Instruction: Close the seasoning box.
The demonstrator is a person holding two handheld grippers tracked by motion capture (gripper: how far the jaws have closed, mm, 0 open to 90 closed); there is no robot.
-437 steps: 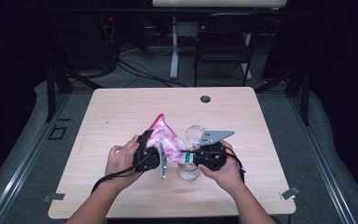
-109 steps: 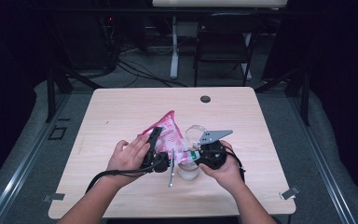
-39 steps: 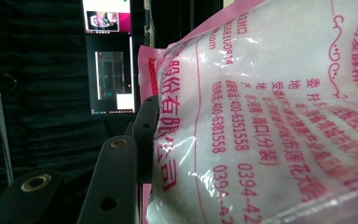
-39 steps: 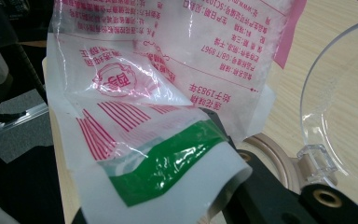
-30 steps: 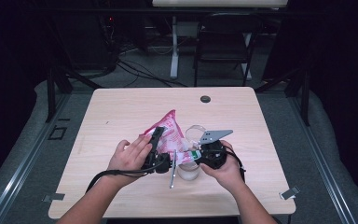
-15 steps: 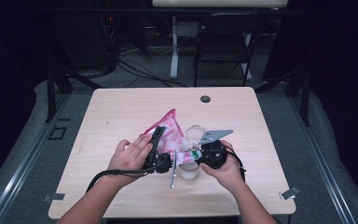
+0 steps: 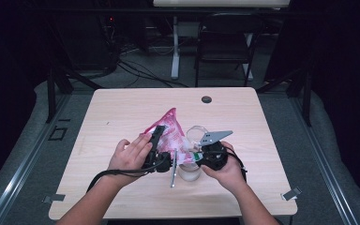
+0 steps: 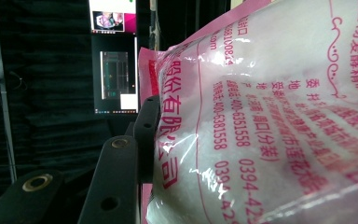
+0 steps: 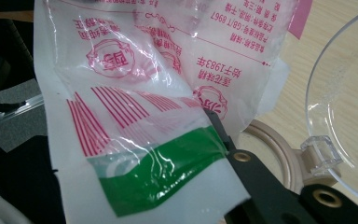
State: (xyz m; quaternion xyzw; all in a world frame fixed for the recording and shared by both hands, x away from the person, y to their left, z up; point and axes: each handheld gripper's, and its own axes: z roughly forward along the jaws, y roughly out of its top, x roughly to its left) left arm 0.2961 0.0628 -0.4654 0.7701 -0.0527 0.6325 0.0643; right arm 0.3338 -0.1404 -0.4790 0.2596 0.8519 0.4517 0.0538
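I have the pink bag (image 7: 169, 136) tilted over the open jar (image 7: 190, 169) near the tabletop's (image 7: 122, 105) middle, left claw (image 7: 155, 140) clamped on its body, right claw (image 7: 198, 156) closed on its corner; next I tip it further, steadily.

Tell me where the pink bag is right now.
In the high view the pink bag is at table centre, held up between the left gripper and right gripper, above the jar.
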